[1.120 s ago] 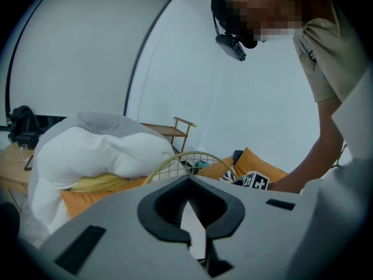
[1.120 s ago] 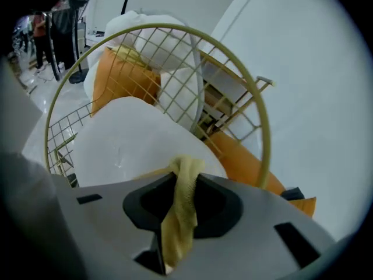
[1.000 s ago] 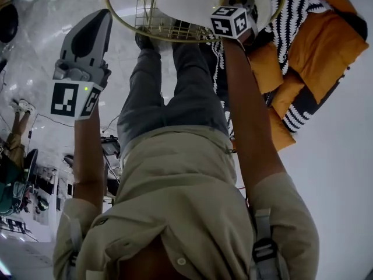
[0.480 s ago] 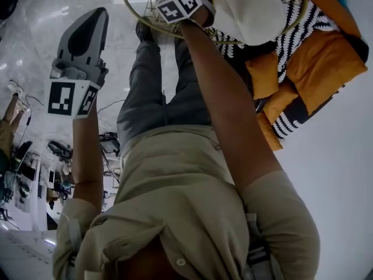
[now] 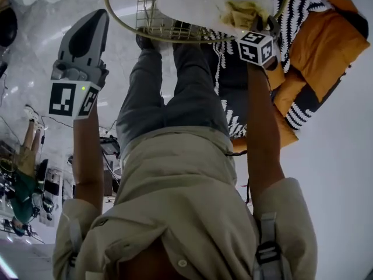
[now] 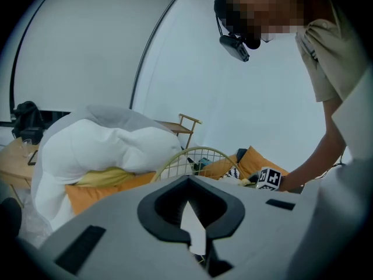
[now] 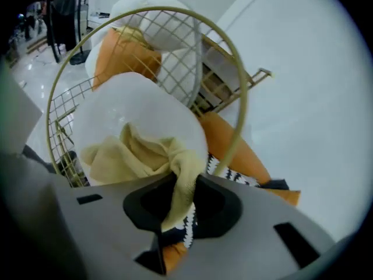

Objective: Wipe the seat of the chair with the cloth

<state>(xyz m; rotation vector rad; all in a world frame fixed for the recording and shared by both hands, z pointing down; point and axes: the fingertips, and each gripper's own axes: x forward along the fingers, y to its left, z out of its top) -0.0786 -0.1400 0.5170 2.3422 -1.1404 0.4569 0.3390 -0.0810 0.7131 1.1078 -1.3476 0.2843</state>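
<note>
The chair has a gold wire frame (image 5: 148,17) (image 7: 234,69) and a round white seat (image 5: 192,2) (image 7: 134,107). A pale yellow cloth (image 5: 243,11) (image 7: 137,153) lies bunched on the seat near its right edge in the head view. My right gripper (image 5: 263,24) (image 7: 178,198) is shut on a fold of this cloth and holds it against the seat. My left gripper (image 5: 88,31) (image 6: 189,226) is held out to the left, well away from the chair, with its jaws shut on nothing.
Orange cushions with a black-and-white zigzag throw (image 5: 323,45) (image 7: 233,142) lie right of the chair. The person's legs (image 5: 169,92) stand just in front of it on a glossy pale floor. A white duvet (image 6: 105,144) and a small wooden stand (image 6: 182,124) sit beyond.
The right gripper swept the cloth to the left side of the seat, then back to the right edge. The left gripper has hardly moved.
</note>
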